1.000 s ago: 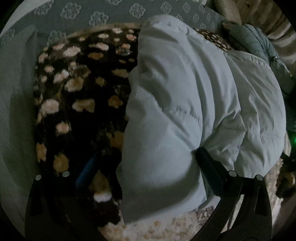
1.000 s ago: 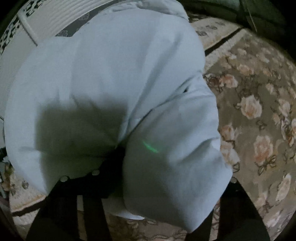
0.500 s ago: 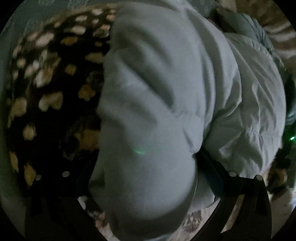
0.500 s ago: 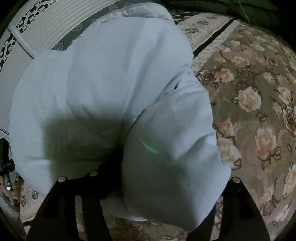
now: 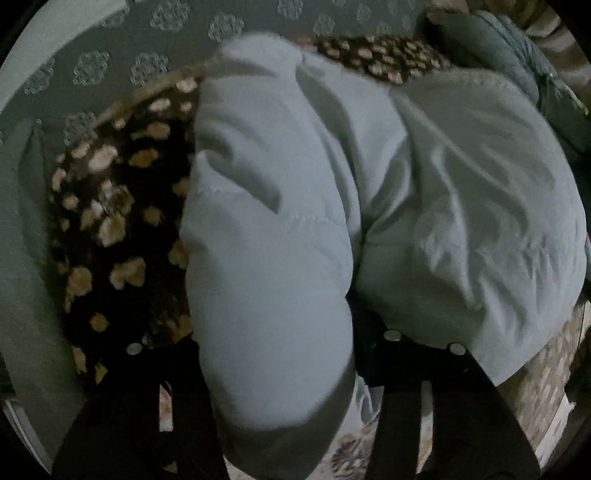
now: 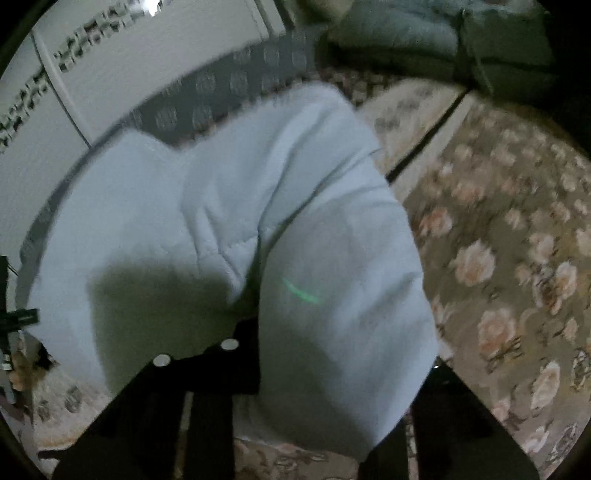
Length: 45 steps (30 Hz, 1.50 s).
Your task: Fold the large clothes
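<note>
Both grippers are clamped onto the puffy pale-blue quilted jacket (image 5: 280,258); left gripper (image 5: 273,354) pinches a thick fold beside the dark spotted fleece blanket (image 5: 110,221); right gripper (image 6: 332,354) grips another fold above the rose-patterned carpet (image 6: 517,277).

Home living area: rose-patterned carpet (image 6: 498,280) at 3 o'clock, medallion-print upholstery (image 5: 122,70) at 11 o'clock, spotted fleece blanket (image 5: 114,221) at 9 o'clock, bundled bedding (image 6: 406,29) at 1 o'clock.
</note>
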Available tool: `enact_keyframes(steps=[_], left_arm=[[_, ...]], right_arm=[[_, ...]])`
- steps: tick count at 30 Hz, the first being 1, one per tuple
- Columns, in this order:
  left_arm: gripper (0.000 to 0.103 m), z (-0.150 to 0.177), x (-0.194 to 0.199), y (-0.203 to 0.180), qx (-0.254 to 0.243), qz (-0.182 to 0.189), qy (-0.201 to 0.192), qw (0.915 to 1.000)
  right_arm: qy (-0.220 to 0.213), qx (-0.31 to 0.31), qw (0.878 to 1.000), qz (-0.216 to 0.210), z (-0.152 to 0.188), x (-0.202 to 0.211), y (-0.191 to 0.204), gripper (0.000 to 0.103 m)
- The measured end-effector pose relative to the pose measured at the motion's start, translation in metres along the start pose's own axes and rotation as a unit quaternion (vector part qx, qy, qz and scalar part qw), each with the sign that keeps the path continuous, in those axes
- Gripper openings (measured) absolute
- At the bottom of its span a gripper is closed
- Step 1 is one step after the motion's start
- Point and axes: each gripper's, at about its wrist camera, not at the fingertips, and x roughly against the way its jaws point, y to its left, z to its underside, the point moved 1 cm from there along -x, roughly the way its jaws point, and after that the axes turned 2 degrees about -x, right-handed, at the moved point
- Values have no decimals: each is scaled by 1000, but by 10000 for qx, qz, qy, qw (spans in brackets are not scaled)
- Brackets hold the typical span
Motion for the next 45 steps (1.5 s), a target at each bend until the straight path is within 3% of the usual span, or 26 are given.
enact_keyframes(steps=[4, 9, 13, 18, 23, 27, 29, 32, 35, 36, 37, 39, 42, 45], left_arm=[[42, -7, 13, -14, -196, 20, -152, 9997], [41, 5, 25, -68, -482, 774, -209, 9956], [41, 33, 34, -81, -688, 1373, -133, 9881], [45, 42, 13, -73, -755, 1546, 3, 9851], [57, 34, 0, -82, -985, 1561, 50, 9828], [74, 23, 1, -93, -1063, 1207, -74, 9869], [90, 19, 9, -100, -1089, 1006, -166, 9888], [99, 17, 25, -101, -1049, 823, -324, 9905], [100, 24, 43, -99, -1077, 832, -398, 9899], [100, 28, 49, -102, -1131, 814, -412, 9894], [100, 31, 54, -103, -1175, 806, -439, 9888], [100, 39, 67, -100, -1196, 839, -538, 9878], [100, 49, 89, -103, -1139, 874, -786, 9865], [100, 58, 105, -101, -1178, 946, -741, 9857]], right_arm=[[-337, 174, 9992, 146, 0, 39, 0, 22], [-883, -296, 9944, 508, 40, 121, -32, 21], [-903, -462, 9920, 748, 75, 160, -51, 22], [-332, -409, 9927, 1084, 113, 147, -54, 22], [-246, -880, 9896, 1114, 123, 133, -71, 26], [-5, -941, 9878, 1239, 125, 135, -71, 36], [157, -1056, 9869, 1212, 128, 138, -72, 41], [304, -1130, 9842, 1329, 134, 148, -65, 47], [243, -1261, 9814, 1428, 142, 161, -58, 60], [131, -1312, 9793, 1537, 144, 167, -56, 78], [24, -1352, 9783, 1571, 147, 174, -53, 83], [-91, -1477, 9737, 1730, 151, 187, -48, 85], [-384, -1423, 9670, 2079, 149, 209, -33, 97], [-660, -1169, 9645, 2276, 144, 223, -7, 101]])
